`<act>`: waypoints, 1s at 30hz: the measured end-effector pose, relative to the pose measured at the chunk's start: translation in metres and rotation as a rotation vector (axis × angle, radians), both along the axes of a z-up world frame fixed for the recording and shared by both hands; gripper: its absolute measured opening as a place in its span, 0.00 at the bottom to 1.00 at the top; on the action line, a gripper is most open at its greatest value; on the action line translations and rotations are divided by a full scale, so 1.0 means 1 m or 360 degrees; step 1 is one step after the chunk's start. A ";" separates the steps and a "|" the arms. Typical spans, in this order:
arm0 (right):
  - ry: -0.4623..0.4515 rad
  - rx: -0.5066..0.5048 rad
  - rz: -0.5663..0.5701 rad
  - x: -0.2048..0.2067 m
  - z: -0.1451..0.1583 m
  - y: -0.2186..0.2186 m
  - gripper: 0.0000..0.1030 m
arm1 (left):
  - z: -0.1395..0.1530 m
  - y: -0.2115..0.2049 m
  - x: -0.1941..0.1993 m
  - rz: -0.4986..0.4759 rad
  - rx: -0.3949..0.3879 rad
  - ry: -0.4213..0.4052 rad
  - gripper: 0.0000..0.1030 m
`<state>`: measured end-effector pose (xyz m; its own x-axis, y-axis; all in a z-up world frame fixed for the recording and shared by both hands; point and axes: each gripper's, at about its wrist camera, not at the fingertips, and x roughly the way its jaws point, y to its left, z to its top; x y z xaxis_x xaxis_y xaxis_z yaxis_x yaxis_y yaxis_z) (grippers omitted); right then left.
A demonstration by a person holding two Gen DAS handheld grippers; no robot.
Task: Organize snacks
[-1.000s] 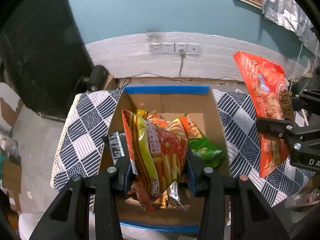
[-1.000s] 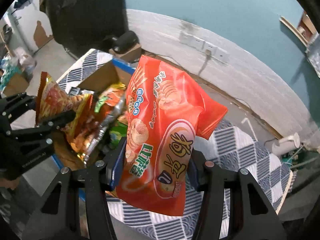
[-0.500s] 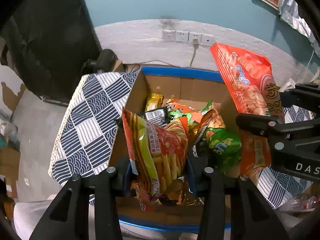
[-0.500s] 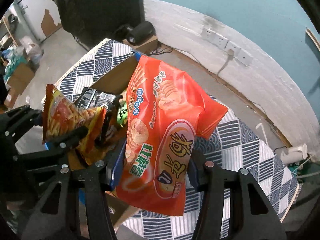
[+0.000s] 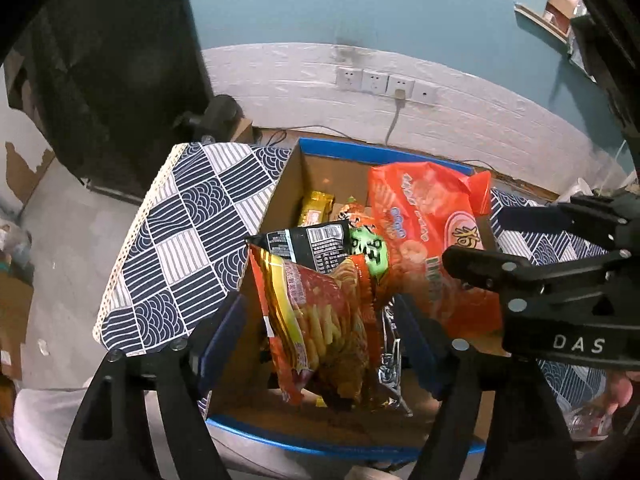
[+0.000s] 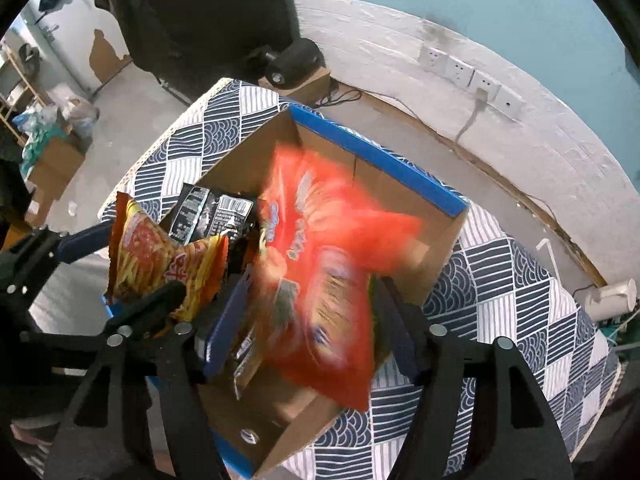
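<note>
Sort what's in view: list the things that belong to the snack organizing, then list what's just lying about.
Part of the job:
- cardboard box
- fries bag, between the open left gripper fingers
- orange chip bag, blurred, at the open right gripper
- black snack packet
- yellow packet

Lying about:
- patterned tablecloth
- wall sockets
- black speaker

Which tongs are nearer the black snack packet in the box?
Left. The left tongs sit just in front of the black packet; the right tongs are farther off, beyond the orange bag.

Dim, fisheye-warped edges; orange bag (image 6: 320,276) motion-blurred.
</note>
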<state>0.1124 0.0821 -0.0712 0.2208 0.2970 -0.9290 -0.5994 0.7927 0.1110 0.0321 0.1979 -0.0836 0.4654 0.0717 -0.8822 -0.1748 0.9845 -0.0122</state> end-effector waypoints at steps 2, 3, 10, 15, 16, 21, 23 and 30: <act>-0.0013 0.0002 -0.0006 -0.001 0.003 -0.003 0.70 | 0.002 -0.002 -0.002 -0.0011 0.0012 0.0001 0.78; -0.0014 0.0005 -0.0011 -0.001 0.004 -0.005 0.71 | 0.003 -0.004 -0.003 -0.0017 0.0019 0.0000 0.78; -0.0034 0.0010 -0.0057 -0.007 0.018 -0.024 0.71 | 0.014 -0.012 -0.008 -0.0056 0.0049 -0.0021 0.78; -0.0124 0.0011 -0.0060 -0.019 0.035 -0.042 0.71 | 0.028 -0.022 -0.013 -0.0082 0.0122 -0.0072 0.83; -0.0135 0.0018 -0.0063 -0.021 0.038 -0.045 0.71 | 0.030 -0.025 -0.014 -0.0089 0.0136 -0.0081 0.83; -0.0200 0.0052 -0.0095 -0.031 0.058 -0.068 0.71 | 0.043 -0.035 -0.024 -0.0131 0.0137 -0.0137 0.83; -0.0231 0.0068 -0.0110 -0.034 0.067 -0.077 0.71 | 0.049 -0.039 -0.028 -0.0141 0.0114 -0.0161 0.83; -0.0309 0.0107 -0.0155 -0.046 0.087 -0.100 0.72 | 0.069 -0.055 -0.037 -0.0172 0.0128 -0.0236 0.85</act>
<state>0.0660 -0.0178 0.0157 0.4240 0.3256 -0.8451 -0.5357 0.8425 0.0559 -0.0048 0.1427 -0.0147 0.5988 0.0818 -0.7967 -0.0703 0.9963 0.0495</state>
